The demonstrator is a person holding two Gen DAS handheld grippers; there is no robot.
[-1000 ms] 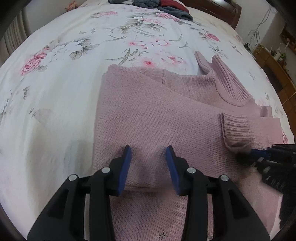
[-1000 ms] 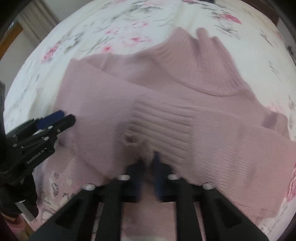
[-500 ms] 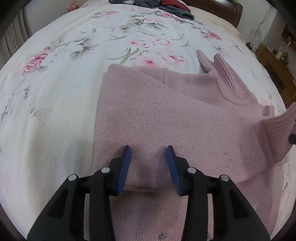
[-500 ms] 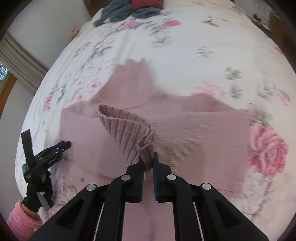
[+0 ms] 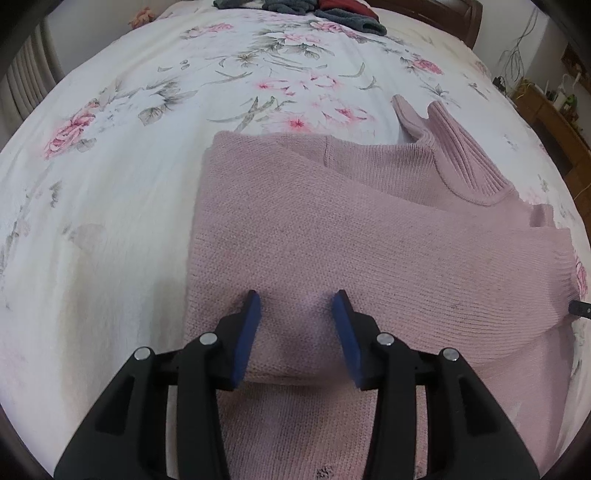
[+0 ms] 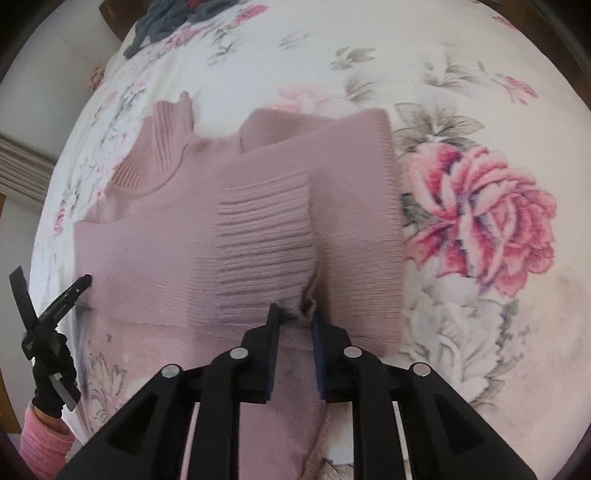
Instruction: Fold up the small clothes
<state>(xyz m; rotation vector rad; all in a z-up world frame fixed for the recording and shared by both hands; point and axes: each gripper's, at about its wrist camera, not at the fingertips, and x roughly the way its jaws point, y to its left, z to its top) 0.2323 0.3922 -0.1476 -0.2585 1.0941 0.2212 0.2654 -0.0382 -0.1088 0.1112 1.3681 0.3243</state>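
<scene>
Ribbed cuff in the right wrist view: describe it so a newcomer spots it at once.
On the floral bedspread lies a pink sweater. The cuff lies across its middle, just ahead of the right gripper. Its horizontal ridges end in a straight edge, unlike the taller collar.

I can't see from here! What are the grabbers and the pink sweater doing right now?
Left gripper open, resting on the pink sweater. Right gripper part open around the ribbed cuff, grip unclear. Sleeve laid across the body. Nothing in the way.

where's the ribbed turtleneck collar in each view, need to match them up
Left wrist: ribbed collar lies upper right, past the folded sweater body.
Right wrist: ribbed collar lies upper left, beside the sleeve cuff.
Shared landmark: the dark clothes pile at the bed's far end.
</scene>
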